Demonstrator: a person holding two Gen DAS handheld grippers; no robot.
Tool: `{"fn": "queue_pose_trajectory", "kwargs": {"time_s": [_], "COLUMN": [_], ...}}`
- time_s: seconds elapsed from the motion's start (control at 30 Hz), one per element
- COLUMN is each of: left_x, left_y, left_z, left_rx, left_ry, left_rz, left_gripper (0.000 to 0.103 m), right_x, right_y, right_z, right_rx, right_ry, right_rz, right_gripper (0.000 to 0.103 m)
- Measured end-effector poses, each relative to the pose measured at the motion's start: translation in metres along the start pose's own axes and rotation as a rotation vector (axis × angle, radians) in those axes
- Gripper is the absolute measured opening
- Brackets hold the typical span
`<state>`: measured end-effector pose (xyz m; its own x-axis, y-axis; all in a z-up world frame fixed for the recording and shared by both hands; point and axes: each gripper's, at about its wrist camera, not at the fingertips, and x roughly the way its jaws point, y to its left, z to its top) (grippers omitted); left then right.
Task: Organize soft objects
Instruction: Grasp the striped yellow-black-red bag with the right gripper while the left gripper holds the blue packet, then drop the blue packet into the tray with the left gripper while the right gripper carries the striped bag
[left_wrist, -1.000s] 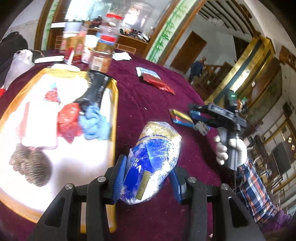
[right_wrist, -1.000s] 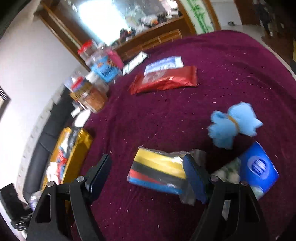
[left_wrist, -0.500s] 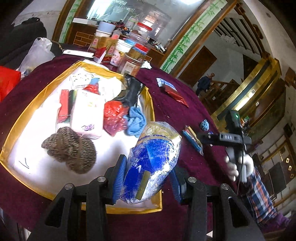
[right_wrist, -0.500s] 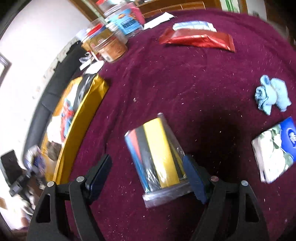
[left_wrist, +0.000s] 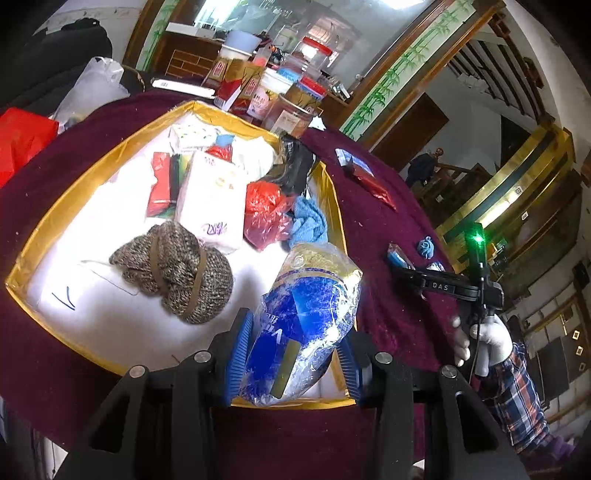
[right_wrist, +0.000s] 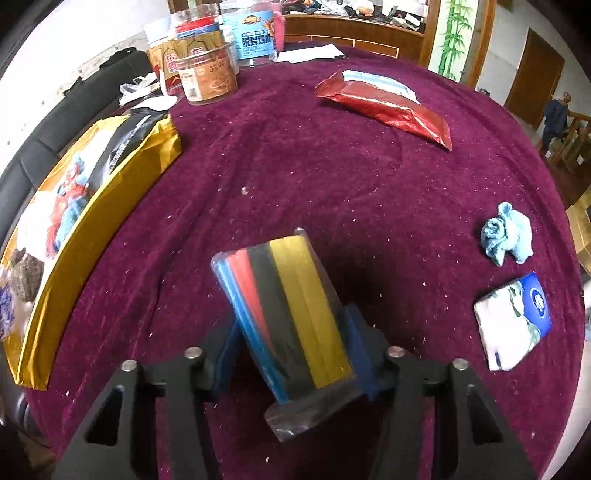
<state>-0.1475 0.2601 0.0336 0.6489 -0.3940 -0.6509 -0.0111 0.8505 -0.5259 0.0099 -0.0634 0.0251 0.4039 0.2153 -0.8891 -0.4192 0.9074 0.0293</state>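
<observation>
My left gripper (left_wrist: 293, 363) is shut on a blue and gold crinkly soft pack (left_wrist: 306, 317), held over the near right corner of the gold-rimmed white tray (left_wrist: 22, 258). The tray holds a brown knitted bundle (left_wrist: 177, 273), a white tissue pack (left_wrist: 212, 201), a red bag (left_wrist: 264, 206) and a blue cloth (left_wrist: 308, 223). My right gripper (right_wrist: 291, 354) is shut on a striped pack of blue, red, black and yellow cloths (right_wrist: 284, 310), lifted above the maroon tablecloth (right_wrist: 295, 166). The right gripper also shows in the left wrist view (left_wrist: 443, 286).
On the cloth lie a red foil pack (right_wrist: 388, 107), a blue rolled cloth (right_wrist: 508, 234) and a blue and white tissue pack (right_wrist: 511, 325). Jars and boxes (right_wrist: 210, 74) stand at the far edge. The tray's gold side (right_wrist: 92, 221) is at the left.
My right gripper has closed on the striped pack and lifted it. My left gripper has carried the blue and gold pack further over the tray.
</observation>
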Motion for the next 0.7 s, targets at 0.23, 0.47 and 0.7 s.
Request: {"fn": "queue_pose_trajectory", "kwargs": {"time_s": [0.23,0.47,0.7], "left_x": [0.011,0.019,-0.018], "left_y": [-0.002,-0.001,0.004], "left_z": [0.011,0.018,0.015], "left_rx": [0.006,-0.013,-0.067], "left_ry": [0.025,0.049,-0.055], "left_rz": [0.085,0.154,0.069], "left_gripper": [0.047,0.065,0.065], "right_x": [-0.024,-0.052,-0.055], "right_y": [0.013,0.051,0.114], "right_z": [-0.006,0.003,0.017], "right_rx": [0.019,0.007,-0.025], "right_ry": [-0.042,-0.067,-0.046], "right_rz": [0.059,0.2,0.378], "right_gripper": [0.045,0.045,0.045]}}
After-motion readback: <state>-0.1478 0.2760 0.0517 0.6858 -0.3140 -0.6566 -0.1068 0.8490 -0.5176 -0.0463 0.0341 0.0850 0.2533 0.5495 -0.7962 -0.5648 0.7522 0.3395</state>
